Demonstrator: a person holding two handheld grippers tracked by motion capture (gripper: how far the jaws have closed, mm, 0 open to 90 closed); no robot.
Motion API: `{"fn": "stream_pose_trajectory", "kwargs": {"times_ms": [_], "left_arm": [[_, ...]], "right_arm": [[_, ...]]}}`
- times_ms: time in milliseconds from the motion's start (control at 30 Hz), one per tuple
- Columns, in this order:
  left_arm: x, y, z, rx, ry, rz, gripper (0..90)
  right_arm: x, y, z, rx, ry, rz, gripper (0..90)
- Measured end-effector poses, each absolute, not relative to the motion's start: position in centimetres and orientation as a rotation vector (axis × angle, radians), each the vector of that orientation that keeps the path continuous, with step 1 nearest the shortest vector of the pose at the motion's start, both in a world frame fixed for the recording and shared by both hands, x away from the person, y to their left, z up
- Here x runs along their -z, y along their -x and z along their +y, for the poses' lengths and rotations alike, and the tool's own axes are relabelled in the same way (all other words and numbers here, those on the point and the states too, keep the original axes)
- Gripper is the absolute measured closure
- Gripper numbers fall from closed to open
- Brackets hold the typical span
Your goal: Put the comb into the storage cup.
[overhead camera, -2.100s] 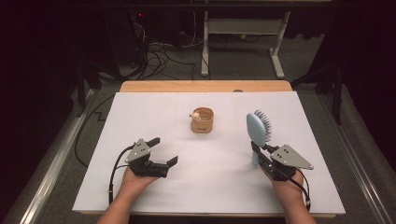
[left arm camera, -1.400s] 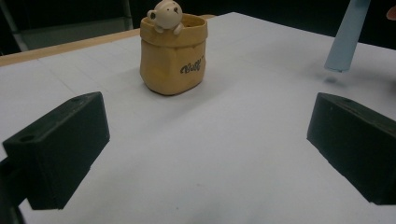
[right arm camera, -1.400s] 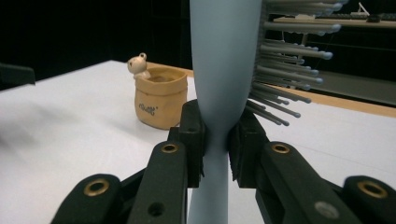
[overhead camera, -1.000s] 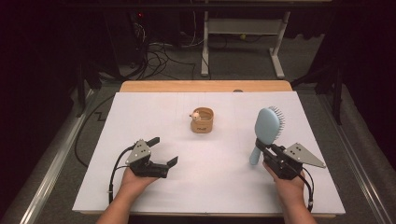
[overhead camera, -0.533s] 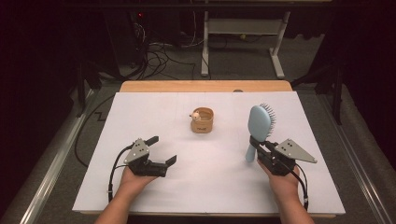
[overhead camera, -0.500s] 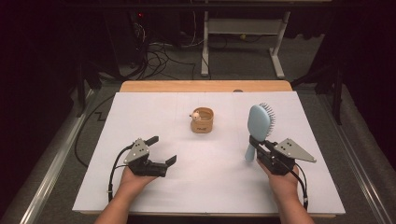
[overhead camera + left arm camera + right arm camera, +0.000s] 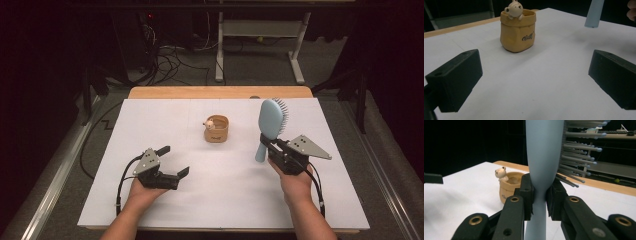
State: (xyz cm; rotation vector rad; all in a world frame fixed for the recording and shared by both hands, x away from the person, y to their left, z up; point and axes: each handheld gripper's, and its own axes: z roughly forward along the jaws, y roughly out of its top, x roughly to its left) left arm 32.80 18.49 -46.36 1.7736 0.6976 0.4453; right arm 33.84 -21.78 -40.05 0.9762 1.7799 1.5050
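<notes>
A light blue hairbrush [image 7: 270, 123] stands upright above the white table, bristles to the right, and my right gripper [image 7: 266, 143] is shut on its neck. In the right gripper view the pads clamp the hairbrush [image 7: 544, 157] where the head narrows into the handle. A small tan pot [image 7: 216, 129] with a little bear on its rim sits mid-table, left of the brush. My left gripper [image 7: 173, 161] rests open near the front left, jaws wide with nothing between them. It looks at the pot [image 7: 517, 31], with the brush's handle tip [image 7: 594, 13] hanging at the upper right.
The white sheet [image 7: 150, 125] covers most of the table, with a wooden strip [image 7: 200, 92] at the far edge. Beyond it the dark floor holds cables [image 7: 170, 55] and a white desk frame [image 7: 260, 35].
My right gripper has carried the hairbrush leftward and a little up, toward the pot, with the brush head turning. The left gripper has stayed put.
</notes>
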Motion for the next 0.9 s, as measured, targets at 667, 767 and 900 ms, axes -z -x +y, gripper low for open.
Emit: {"fn": "stream_pose_trajectory", "kwargs": {"times_ms": [667,767,900], "left_arm": [[46.3,-32.6,18.5,-0.441,-1.789,0.688,0.0],[46.4,-32.6,18.5,-0.444,-1.792,0.682,0.0],[46.4,-32.6,18.5,-0.442,-1.788,0.684,0.0]], "right_arm": [[38.5,-37.0,-18.9,-1.552,-0.969,1.772,78.5],[38.3,-37.4,-18.5,-1.554,-0.963,1.775,78.5],[38.0,-38.0,-17.9,-1.557,-0.954,1.776,78.4]]}}
